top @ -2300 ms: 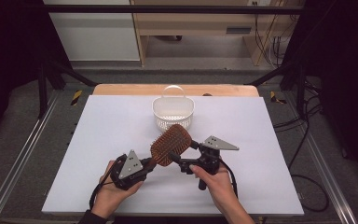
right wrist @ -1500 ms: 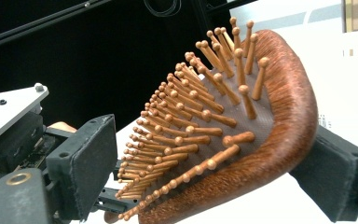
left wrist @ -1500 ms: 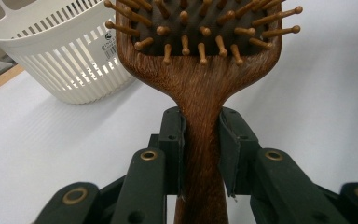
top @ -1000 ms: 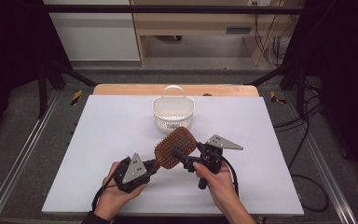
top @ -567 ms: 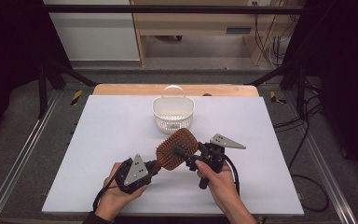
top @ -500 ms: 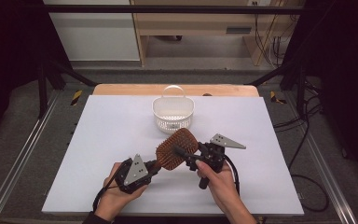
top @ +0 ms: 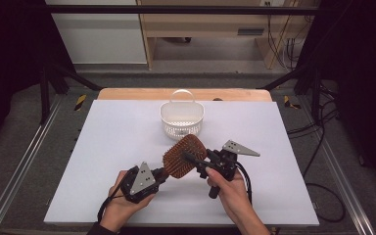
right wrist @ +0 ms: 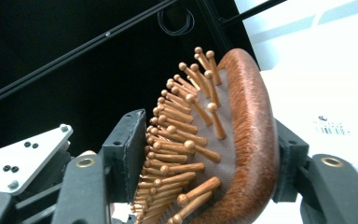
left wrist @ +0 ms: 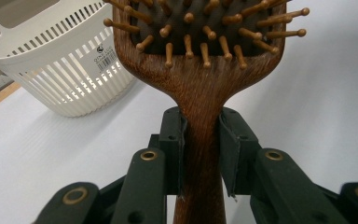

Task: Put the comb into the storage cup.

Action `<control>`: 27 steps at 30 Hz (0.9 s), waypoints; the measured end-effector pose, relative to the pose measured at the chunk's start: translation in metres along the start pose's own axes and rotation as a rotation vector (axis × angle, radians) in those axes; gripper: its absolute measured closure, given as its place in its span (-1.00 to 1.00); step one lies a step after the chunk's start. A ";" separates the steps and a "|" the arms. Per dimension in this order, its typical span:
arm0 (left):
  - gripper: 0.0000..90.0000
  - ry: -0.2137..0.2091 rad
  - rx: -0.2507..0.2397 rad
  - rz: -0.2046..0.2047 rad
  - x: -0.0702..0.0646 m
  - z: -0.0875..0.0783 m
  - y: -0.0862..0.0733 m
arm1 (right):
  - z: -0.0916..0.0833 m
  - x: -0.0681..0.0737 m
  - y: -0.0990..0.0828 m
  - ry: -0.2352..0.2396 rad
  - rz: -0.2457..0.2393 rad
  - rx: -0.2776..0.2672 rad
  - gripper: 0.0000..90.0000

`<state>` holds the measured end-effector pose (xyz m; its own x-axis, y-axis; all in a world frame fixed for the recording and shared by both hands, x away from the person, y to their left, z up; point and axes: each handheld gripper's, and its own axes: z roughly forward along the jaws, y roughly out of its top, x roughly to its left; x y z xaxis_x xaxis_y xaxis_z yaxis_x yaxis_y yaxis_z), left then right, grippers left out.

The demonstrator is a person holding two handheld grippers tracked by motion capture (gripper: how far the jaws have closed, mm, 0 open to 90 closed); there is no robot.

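A white table fills the high view, a slotted white basket at twelve o'clock. At six we hold a wooden hairbrush above the table between both tools. In the left gripper view, the jaws pinch the handle firmly, the head rising toward twelve o'clock. In the right gripper view, the jaws have just been closing around the head, one at the bristle tips, one against the wooden back. We should keep the handle steady and let the right jaws seat squarely before releasing.
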<state>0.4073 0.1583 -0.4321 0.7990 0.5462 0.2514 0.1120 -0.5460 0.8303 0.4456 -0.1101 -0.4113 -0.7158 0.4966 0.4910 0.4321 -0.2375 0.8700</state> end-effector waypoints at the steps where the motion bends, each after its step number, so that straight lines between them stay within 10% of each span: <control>1: 0.61 0.002 0.001 0.001 0.000 0.000 0.000 | 0.000 0.001 0.000 0.000 0.004 0.002 -0.06; 27: 0.60 -0.037 -0.001 -0.042 0.002 0.004 -0.003 | -0.001 0.021 0.005 -0.015 -0.066 0.017 0.17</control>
<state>0.4107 0.1582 -0.4359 0.8149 0.5449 0.1973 0.1456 -0.5220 0.8404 0.4318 -0.1014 -0.3966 -0.7347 0.5229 0.4321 0.3937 -0.1901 0.8994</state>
